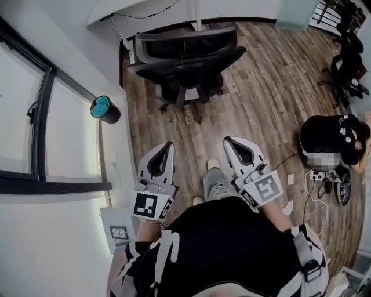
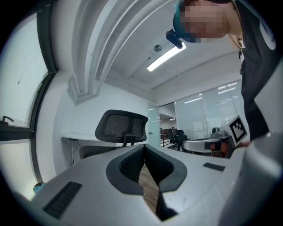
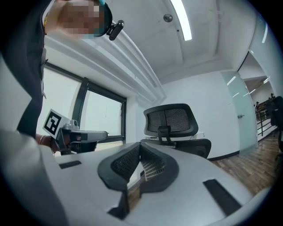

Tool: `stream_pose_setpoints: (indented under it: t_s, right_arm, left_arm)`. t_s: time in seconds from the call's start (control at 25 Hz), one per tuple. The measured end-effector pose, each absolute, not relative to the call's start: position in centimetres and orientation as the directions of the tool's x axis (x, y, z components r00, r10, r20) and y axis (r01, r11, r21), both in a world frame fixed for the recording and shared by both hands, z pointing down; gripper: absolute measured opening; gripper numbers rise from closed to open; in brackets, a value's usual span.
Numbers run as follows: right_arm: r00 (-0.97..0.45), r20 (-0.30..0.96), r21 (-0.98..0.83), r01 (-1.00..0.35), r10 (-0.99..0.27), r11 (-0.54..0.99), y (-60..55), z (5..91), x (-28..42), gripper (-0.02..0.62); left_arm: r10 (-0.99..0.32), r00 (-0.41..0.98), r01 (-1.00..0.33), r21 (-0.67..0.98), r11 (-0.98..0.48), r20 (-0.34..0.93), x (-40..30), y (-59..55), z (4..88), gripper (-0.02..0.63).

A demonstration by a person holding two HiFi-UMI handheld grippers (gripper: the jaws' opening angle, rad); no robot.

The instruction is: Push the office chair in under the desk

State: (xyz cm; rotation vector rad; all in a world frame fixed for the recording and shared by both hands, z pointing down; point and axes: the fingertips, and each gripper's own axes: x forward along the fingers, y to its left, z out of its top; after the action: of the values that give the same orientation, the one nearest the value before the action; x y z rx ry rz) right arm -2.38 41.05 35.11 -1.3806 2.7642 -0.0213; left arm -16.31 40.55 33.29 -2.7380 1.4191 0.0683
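Office, wood floor: a person stands w/ a gripper in each hand, both held low in front of the body. Left gripper and right gripper sit side by side, each w/ jaws pressed fully together and nothing between them, so both are empty. The office chair, black w/ mesh back, stands well ahead of them at the front edge of the white bench, backrest facing the person. Neither gripper touches it. At left, a dark round bin w/ teal inside sits by the window. At right, another person in black sits low on the floor near cables, well apart from the chair.
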Motion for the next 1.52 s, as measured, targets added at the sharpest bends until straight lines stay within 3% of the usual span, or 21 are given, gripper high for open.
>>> stream_pose_setpoints:
  t_s: [1.0, 1.52]
  right_arm:
    - [-0.661, -0.040, 0.044, -0.751, -0.750, 0.659, 22.6, 34.0, -0.6, 0.009]
    - [-0.682, -0.073, 0.108, -0.731, -0.728, 0.674, 19.5, 33.0, -2.9, 0.011]
  left_arm:
    - [-0.862, 0.506, -0.862, -0.052, -0.503, -0.039, -13.9, 23.4, 33.5, 0.007]
    - [-0.853, 0.521, -0.852, -0.075, -0.517, -0.028, -14.2, 19.9, 33.2, 0.008]
